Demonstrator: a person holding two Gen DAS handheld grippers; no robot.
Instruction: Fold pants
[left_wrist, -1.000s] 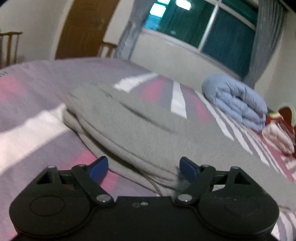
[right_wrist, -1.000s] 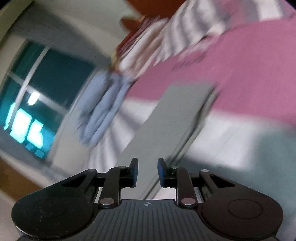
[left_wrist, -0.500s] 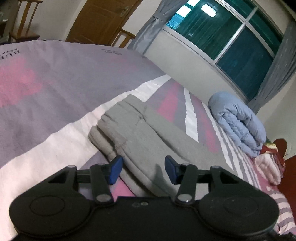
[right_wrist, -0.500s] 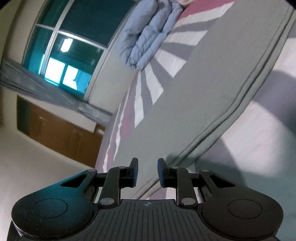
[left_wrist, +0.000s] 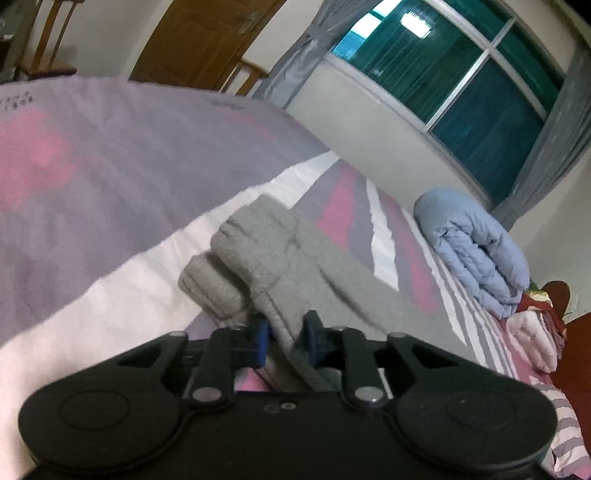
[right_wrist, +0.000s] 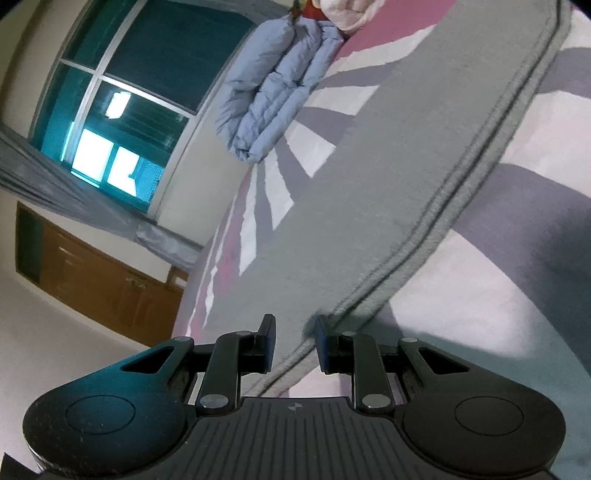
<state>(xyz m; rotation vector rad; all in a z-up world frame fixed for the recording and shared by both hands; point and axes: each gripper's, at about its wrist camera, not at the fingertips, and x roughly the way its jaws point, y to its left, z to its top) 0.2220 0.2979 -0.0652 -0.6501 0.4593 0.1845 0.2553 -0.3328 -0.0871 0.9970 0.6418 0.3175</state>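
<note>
Left wrist view: the fingers of the left gripper were pinched together on a fold of the grey pants, at the near edge by the bunched waistband. The pants lay lengthwise on the bed, over its purple, pink and white striped cover. Only this view showed the waistband end, a wooden door and chairs beyond the bed.

Right wrist view: the fingers of the right gripper stood narrowly apart, with the seamed edge of the pants running between them; whether the pads pressed the cloth could not be told. Only this view showed the long leg portion stretching away flat.

Both views: a folded blue quilt lay on the bed below the window
</note>
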